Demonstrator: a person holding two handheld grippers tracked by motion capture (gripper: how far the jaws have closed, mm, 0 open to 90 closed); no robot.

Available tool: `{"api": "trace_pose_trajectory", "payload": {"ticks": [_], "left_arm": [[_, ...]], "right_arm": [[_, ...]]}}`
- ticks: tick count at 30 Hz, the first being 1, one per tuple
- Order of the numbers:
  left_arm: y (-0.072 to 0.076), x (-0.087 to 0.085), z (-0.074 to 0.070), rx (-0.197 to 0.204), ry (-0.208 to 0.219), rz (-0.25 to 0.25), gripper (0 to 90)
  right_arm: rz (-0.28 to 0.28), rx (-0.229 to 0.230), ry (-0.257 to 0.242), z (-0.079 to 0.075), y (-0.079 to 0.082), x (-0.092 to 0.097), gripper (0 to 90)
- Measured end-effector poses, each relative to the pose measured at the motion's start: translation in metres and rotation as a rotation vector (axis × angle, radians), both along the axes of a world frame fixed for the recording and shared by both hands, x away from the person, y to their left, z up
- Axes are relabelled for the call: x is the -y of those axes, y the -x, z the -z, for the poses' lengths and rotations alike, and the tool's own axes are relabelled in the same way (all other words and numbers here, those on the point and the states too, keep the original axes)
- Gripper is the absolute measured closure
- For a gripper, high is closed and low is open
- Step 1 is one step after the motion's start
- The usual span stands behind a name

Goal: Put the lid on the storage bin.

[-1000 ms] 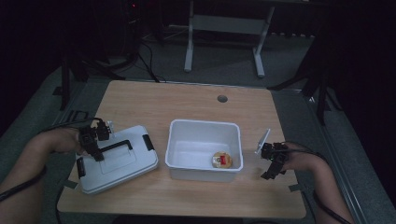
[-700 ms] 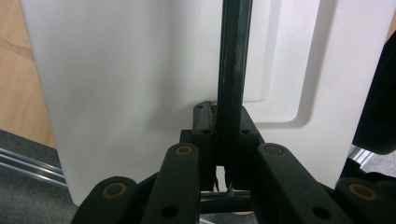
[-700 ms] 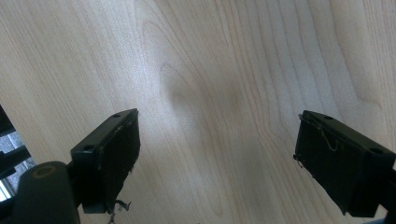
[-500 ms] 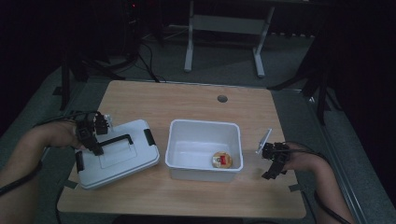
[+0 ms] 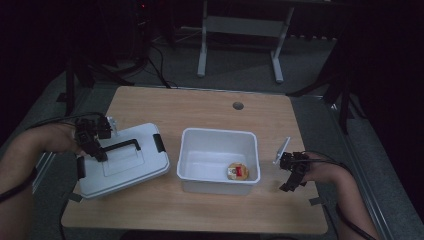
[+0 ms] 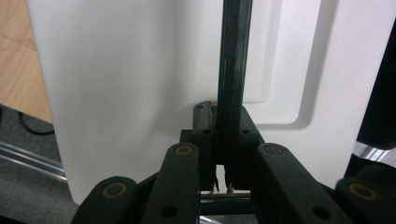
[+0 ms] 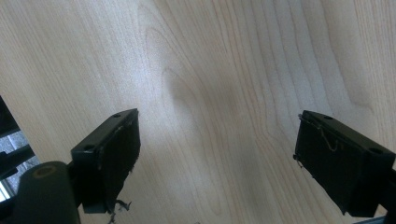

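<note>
At the frame's left, the left gripper [image 5: 93, 145] has its jaws clamped on the lid's black handle [image 5: 121, 146] so the white lid [image 5: 125, 165] tilts up for carrying toward the open bin [image 5: 218, 150], while the right gripper [image 5: 292, 176] waits wide-jawed over bare table [image 5: 200, 107].

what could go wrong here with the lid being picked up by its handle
The left tool is shut on the thin black handle near one end, so the white lid could swing or tilt as it rises. A narrow bar in the pads might also slip. The open bin with the small round item sits close beside it, so a swinging lid may knock the bin's rim.
</note>
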State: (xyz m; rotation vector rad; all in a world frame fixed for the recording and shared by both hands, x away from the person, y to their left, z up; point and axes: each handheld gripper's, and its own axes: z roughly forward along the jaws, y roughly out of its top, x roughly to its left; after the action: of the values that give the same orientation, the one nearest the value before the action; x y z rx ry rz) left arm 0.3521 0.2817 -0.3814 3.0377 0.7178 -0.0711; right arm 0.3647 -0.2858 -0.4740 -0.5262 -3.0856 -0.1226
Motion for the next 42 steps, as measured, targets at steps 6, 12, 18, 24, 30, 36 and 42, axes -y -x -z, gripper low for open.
{"api": "trace_pose_trajectory", "payload": {"ticks": [6,12,18,24,30,36,42], "left_arm": [[0.001,0.001,-0.016,0.021,-0.003,0.001,83.6],[0.001,0.010,-0.035,0.047,-0.003,0.020,83.6],[-0.001,0.022,-0.048,0.065,0.005,0.047,83.6],[-0.004,0.036,-0.055,0.070,0.019,0.074,83.6],[-0.009,0.052,-0.058,0.072,0.030,0.112,83.6],[-0.015,0.073,-0.063,0.078,0.044,0.154,83.6],[-0.020,0.097,-0.067,0.078,0.048,0.195,83.5]], "right_arm": [[-0.004,-0.003,-0.001,0.000,-0.001,-0.001,14.0],[-0.009,0.003,-0.003,-0.001,-0.001,-0.003,14.1],[-0.014,0.003,-0.003,-0.001,0.000,-0.003,14.0],[-0.016,-0.003,0.000,-0.001,0.000,-0.002,14.0],[-0.009,-0.006,0.002,-0.001,0.002,0.000,14.0],[-0.004,-0.008,0.001,-0.001,0.003,0.004,14.0],[0.001,-0.006,0.001,-0.002,0.004,0.006,13.8]]}}
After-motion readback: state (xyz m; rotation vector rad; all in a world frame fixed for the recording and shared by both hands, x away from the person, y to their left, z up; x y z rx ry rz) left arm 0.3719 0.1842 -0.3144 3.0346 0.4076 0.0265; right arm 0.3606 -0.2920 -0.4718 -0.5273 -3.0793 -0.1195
